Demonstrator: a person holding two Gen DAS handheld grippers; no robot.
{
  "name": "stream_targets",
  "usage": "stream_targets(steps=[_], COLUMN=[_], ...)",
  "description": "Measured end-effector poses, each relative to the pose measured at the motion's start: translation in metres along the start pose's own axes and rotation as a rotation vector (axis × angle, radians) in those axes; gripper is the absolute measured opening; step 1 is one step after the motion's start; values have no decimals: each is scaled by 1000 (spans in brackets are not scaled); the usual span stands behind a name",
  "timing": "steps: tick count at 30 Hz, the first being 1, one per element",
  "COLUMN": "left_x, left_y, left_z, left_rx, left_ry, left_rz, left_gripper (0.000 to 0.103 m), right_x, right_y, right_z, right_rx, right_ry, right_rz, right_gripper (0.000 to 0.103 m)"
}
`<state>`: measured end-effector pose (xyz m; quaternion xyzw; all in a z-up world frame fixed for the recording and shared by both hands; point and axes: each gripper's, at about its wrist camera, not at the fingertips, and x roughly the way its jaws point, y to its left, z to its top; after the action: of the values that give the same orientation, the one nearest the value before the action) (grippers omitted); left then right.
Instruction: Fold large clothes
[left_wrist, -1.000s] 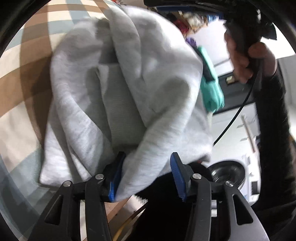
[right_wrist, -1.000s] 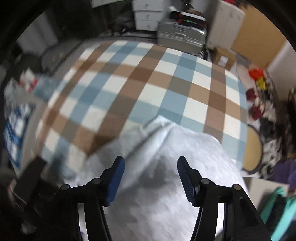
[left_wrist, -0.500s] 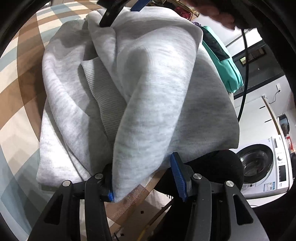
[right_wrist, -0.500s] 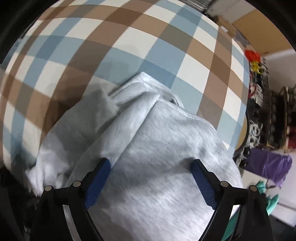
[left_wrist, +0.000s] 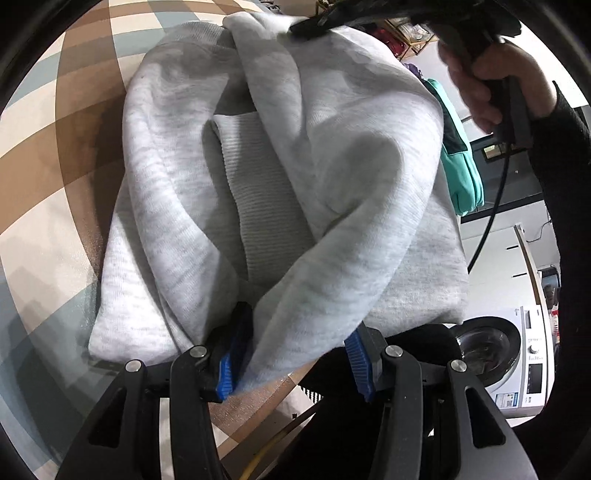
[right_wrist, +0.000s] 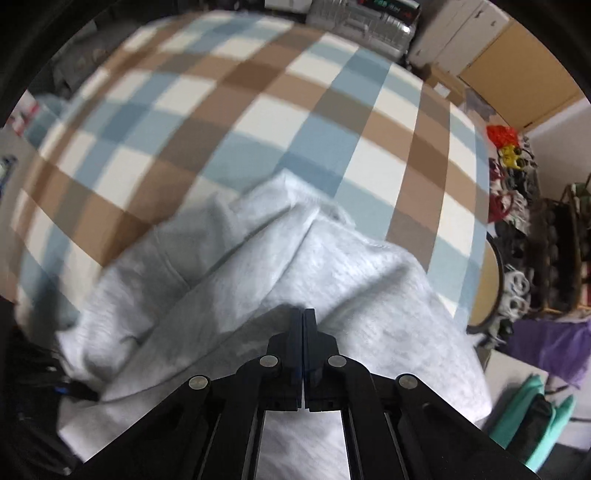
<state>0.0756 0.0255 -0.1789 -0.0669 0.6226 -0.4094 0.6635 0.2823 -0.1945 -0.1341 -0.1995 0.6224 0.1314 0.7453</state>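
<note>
Your grey sweatshirt (left_wrist: 280, 177) sits bunched on the near edge of the checked blanket (right_wrist: 258, 122), spilling toward you. Your left gripper (left_wrist: 295, 354) has a thick fold of it filling the gap between the blue pads (left_wrist: 225, 369), so it looks clamped on the cloth. Your right gripper (right_wrist: 303, 317) points almost straight down at the sweatshirt's far side with the jaws pressed flat together; can't tell if any cloth is pinched. A teal garment (left_wrist: 461, 166) hangs off to the right.
</note>
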Motion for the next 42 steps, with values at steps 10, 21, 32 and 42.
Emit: stream_targets(steps=[10,21,32,42], left_x=[-2,-10,-18,-15], left_y=[13,28,20,50], left_z=[10,27,44,46], left_rx=[2,17,50,-117], left_ry=[11,-8,-114,-62], left_rz=[-20,-92,-110,-118], left_gripper=[43,43,44,42], right_x=[-4,19,-40,-59], right_y=[-58,-32,-31,-55], right_z=[33,15,-39,-40], right_rx=[18,-271,-136,45], right_ry=[-17,78,-316,-482], right_rz=[116,234,89,-45], right_gripper=[95,17,6,5])
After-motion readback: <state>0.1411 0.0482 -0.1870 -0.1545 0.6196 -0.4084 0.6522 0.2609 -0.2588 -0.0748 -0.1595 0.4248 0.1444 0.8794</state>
